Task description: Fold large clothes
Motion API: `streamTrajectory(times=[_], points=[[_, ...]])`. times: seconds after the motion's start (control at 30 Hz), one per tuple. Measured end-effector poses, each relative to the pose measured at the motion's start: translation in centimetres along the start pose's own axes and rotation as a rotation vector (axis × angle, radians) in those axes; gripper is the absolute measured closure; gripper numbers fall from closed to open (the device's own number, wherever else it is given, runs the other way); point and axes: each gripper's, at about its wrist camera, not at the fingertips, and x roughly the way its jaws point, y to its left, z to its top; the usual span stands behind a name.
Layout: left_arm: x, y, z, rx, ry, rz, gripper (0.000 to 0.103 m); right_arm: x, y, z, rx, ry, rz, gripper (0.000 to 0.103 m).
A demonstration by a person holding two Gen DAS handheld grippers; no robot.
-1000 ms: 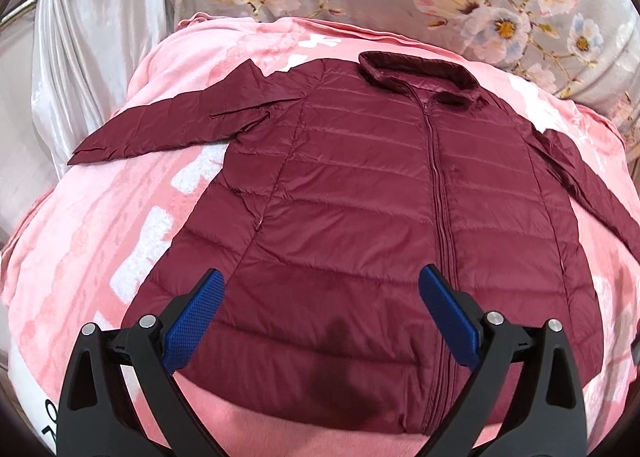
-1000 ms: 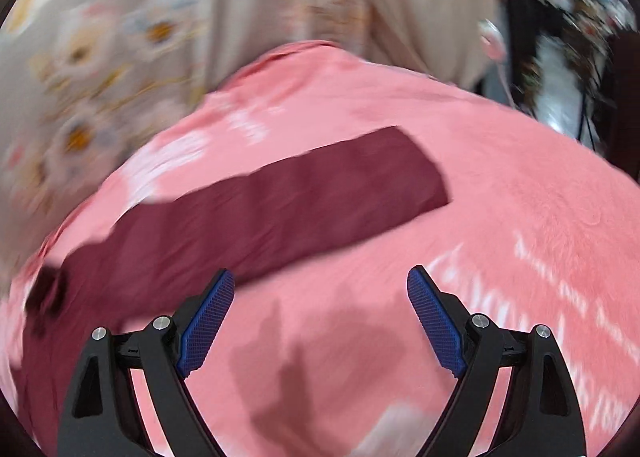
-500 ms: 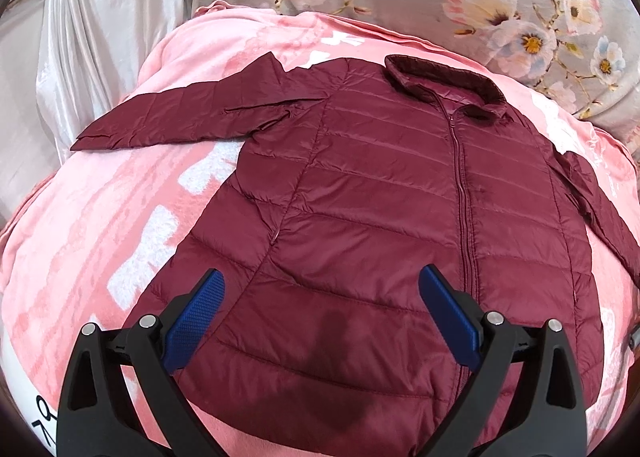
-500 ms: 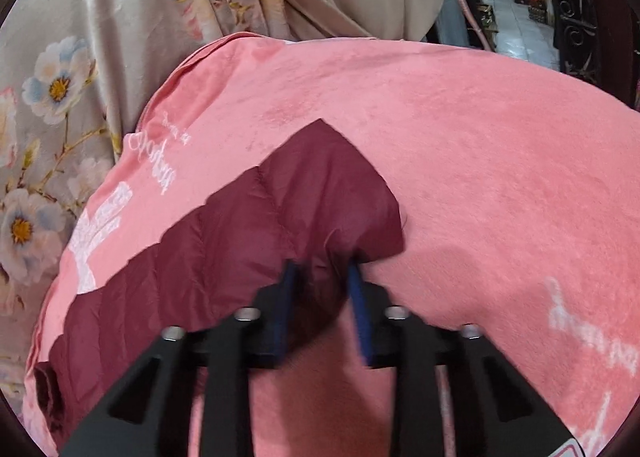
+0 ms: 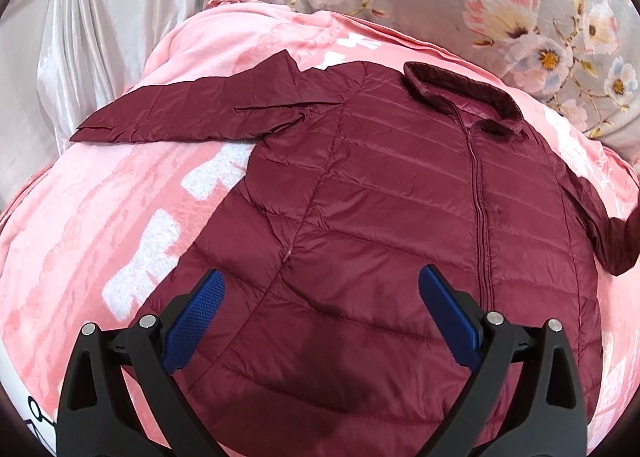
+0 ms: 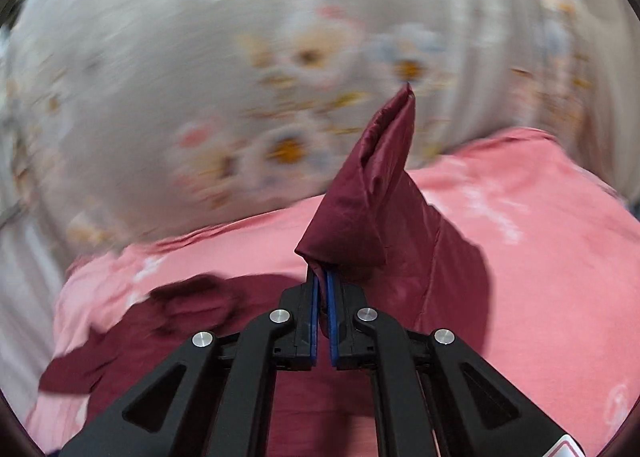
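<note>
Two hand-held grippers work on one maroon jacket (image 5: 400, 217), spread flat on the pink blanket (image 5: 100, 217). Right hand-held gripper (image 6: 322, 289) pinches the sleeve cuff (image 6: 372, 193), lifted, probably for folding inward. Left hand-held gripper (image 5: 320, 317) hangs wide, empty, above the near hem.

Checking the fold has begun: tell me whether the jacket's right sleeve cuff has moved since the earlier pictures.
Yes. The right gripper, its jaws just closed on the sleeve cuff, has lifted it off the pink blanket, up against the floral curtain.
</note>
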Motion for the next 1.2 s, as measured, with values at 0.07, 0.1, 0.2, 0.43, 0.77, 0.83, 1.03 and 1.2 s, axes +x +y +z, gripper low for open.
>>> streamTrajectory(times=[0.07,0.1,0.2,0.43,0.77,0.83,1.03,1.2], points=[[0.1,0.5,0.4,-0.013,-0.005,0.002,0.008,1.0,4.5,-0.9,-0.055,0.032,0.090,0.099],[0.1,0.7,0.4,-0.017,-0.006,0.002,0.008,1.7,6.8,-1.6,-0.082,0.056,0.138,0.099],[0.2,1.6,0.9,-0.036,-0.014,0.005,0.008,3.7,11.7,-3.9,-0.133,0.120,0.230,0.099],[1.0,3.6,1.8,-0.074,-0.017,0.001,0.008,7.7,19.1,-10.8,-0.225,0.286,0.353,0.099],[2.5,4.5,3.7,-0.137,-0.014,-0.113,0.008,11.7,24.9,-18.9,-0.375,0.483,0.389,0.091],[3.2,4.4,4.1,-0.154,-0.002,-0.150,0.007,11.9,25.3,-19.8,-0.409,0.508,0.382,0.081],[6.9,4.0,6.0,-0.252,0.085,-0.334,0.007,7.1,22.4,-17.6,-0.356,0.409,0.389,0.049],[11.0,2.6,7.9,-0.329,0.168,-0.451,0.007,3.7,12.6,-15.2,-0.142,0.348,0.246,0.049]])
